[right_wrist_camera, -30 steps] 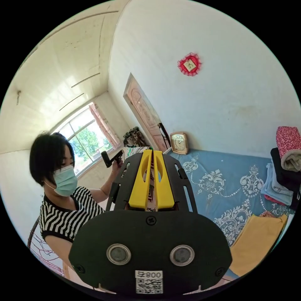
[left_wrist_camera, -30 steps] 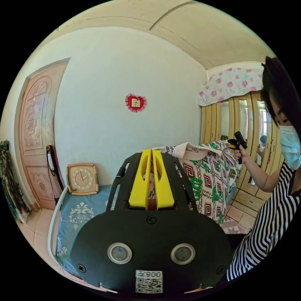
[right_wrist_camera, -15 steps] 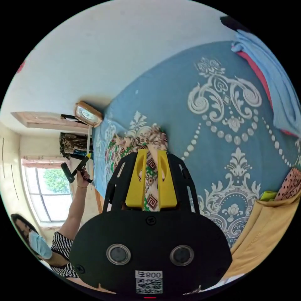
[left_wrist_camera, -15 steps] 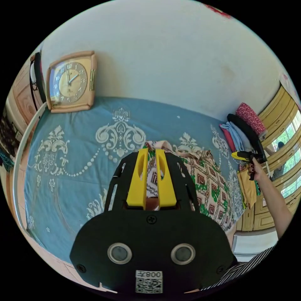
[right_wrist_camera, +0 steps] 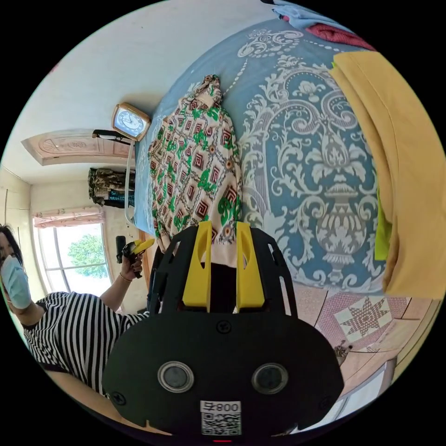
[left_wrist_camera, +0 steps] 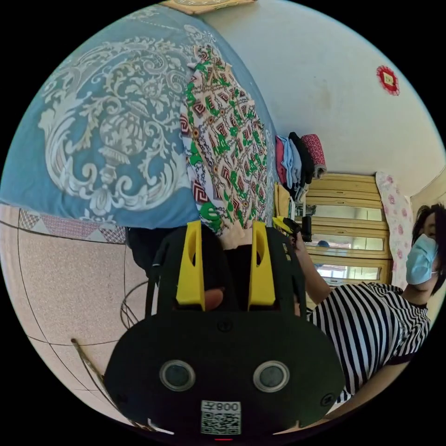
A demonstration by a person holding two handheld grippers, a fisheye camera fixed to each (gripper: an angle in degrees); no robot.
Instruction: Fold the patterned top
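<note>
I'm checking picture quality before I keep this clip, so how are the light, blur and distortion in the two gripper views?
Left gripper view: bright daylight, patterned top sharp, strong fisheye bending of the bedspread edge, wall slightly washed out. Right gripper view: window blown out with glare, top and clock crisp, no motion blur, edges curved.

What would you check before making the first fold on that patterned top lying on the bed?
1. Patterned top lies on the blue bedspread: ok.
2. Spread flat without wrinkles: not ok, its far end is bunched.
3. Left gripper open and free of cloth: ok.
4. Right gripper open, free of cloth: ok.
5. Near hem fully on the bed: cannot tell, the grippers hide it.
6. Yellow garment apart from the top: ok.
</note>
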